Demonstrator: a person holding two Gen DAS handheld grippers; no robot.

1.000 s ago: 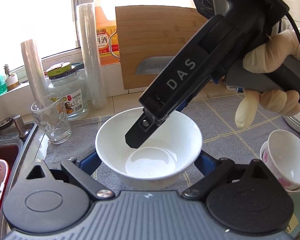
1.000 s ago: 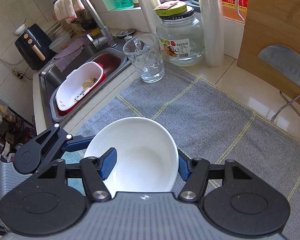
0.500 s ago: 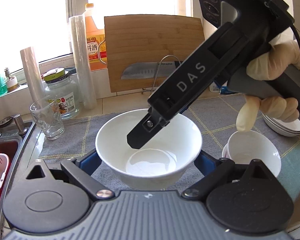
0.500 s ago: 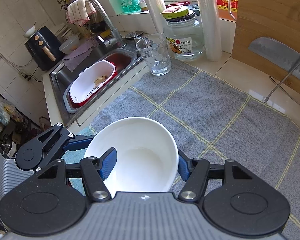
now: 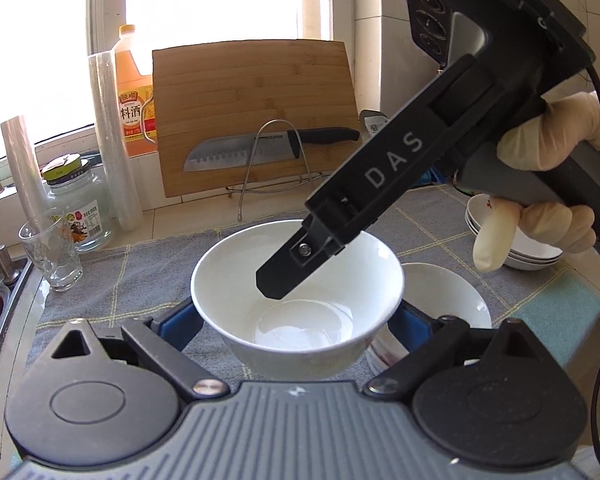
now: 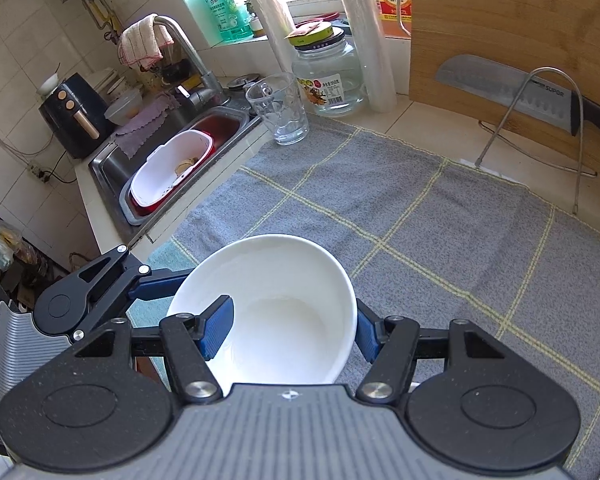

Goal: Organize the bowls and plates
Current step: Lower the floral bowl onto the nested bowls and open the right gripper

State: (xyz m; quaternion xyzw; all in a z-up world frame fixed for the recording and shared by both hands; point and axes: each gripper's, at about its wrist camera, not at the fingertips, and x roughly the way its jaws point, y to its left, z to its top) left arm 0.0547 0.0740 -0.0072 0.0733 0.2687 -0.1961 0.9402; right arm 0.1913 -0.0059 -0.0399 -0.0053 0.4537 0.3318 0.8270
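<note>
A white bowl [image 5: 300, 312] is held above the grey mat by both grippers. My left gripper [image 5: 296, 320] grips it from outside on both sides. My right gripper [image 6: 296, 334] pinches its rim, one blue pad [image 6: 218, 330] inside and the other outside; the same bowl shows in the right wrist view [image 6: 284, 320]. In the left wrist view the right gripper's finger [image 5: 296, 268] reaches into the bowl. A second white bowl [image 5: 452, 300] stands just right of and below the held one. A stack of white plates [image 5: 528, 248] lies at the far right.
A grey checked mat [image 6: 400, 208] covers the counter. A drinking glass [image 6: 278, 110], a glass jar [image 6: 330, 76], film rolls, a bamboo board [image 5: 256, 112] with a knife [image 5: 260, 150] on a wire stand line the back. The sink [image 6: 172, 168] with a white colander lies left.
Both grippers have carried the bowl to the right and higher. The second bowl and the plate stack have come closer, and the glass and jar have receded to the left.
</note>
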